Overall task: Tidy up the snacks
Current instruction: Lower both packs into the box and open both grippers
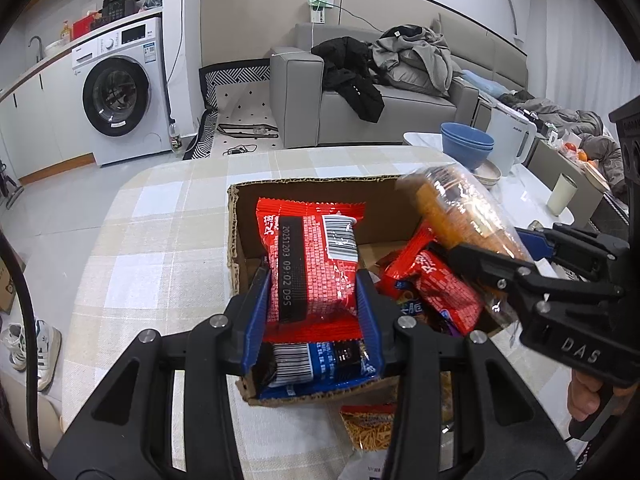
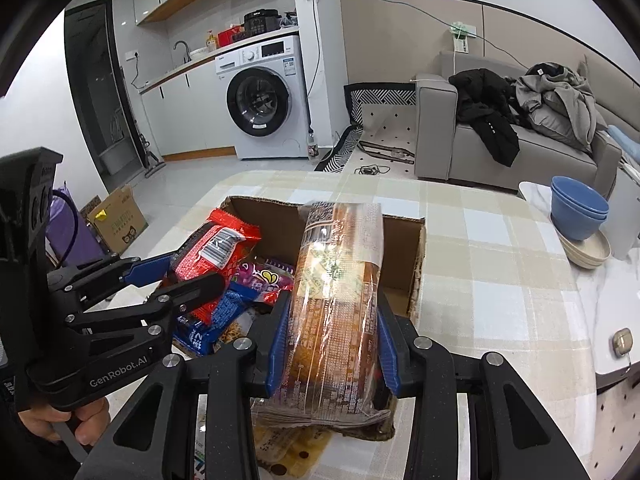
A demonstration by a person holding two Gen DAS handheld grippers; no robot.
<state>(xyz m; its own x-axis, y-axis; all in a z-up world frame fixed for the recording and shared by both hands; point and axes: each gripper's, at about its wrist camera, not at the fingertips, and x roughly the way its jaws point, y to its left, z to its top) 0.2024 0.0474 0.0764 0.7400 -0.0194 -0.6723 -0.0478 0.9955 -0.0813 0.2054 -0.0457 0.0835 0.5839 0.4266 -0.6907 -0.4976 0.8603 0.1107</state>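
An open cardboard box (image 1: 316,184) stands on the checked tablecloth and holds several snack packets. My left gripper (image 1: 311,300) is shut on a red snack packet (image 1: 312,264), held over the box's near left part. Under it a blue packet (image 1: 316,364) lies against the box's near wall. My right gripper (image 2: 334,340) is shut on a clear-wrapped brown cake roll (image 2: 340,304), held over the box (image 2: 280,208). The left wrist view has that roll (image 1: 460,212) at the right, above the red packets (image 1: 440,284) in the box. In the right wrist view the left gripper (image 2: 180,276) holds its red packet (image 2: 212,252).
Loose snack bags lie on the cloth nearer than the box, one with orange sticks (image 1: 370,428). Stacked blue bowls (image 1: 466,144), a white kettle (image 1: 510,136) and a cup (image 1: 562,194) stand at the table's far right. Behind are a washing machine (image 1: 120,92) and a sofa (image 1: 380,92).
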